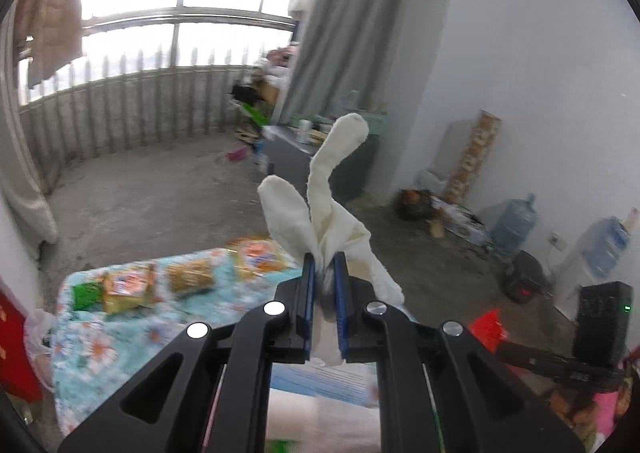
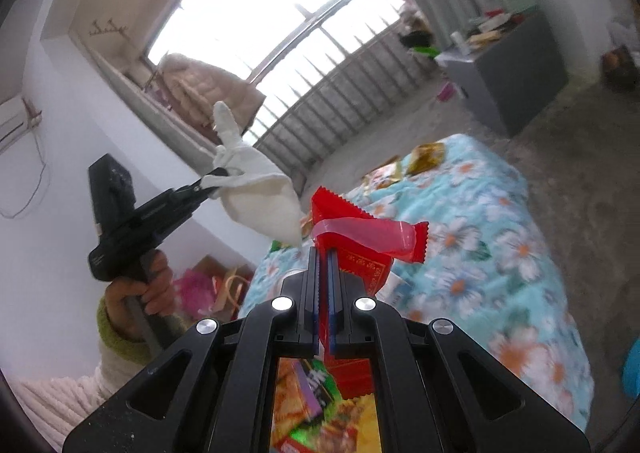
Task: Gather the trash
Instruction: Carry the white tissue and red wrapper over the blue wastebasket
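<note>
Now white tissue (image 1: 340,221) pinched betw. left jaws, red wrapper (image 2: 360,241) betw. right jaws.

A floral cloth (image 2: 500,213) covers the table, a grey cabinet (image 2: 516,73) (cluttered on top) standing beyond.

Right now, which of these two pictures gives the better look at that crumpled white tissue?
The left wrist view: the white tissue fills the middle, pinched in the left gripper, its twisted ends standing up. The right wrist view shows the tissue smaller and from the side, hanging off that gripper above the floral cloth.
</note>
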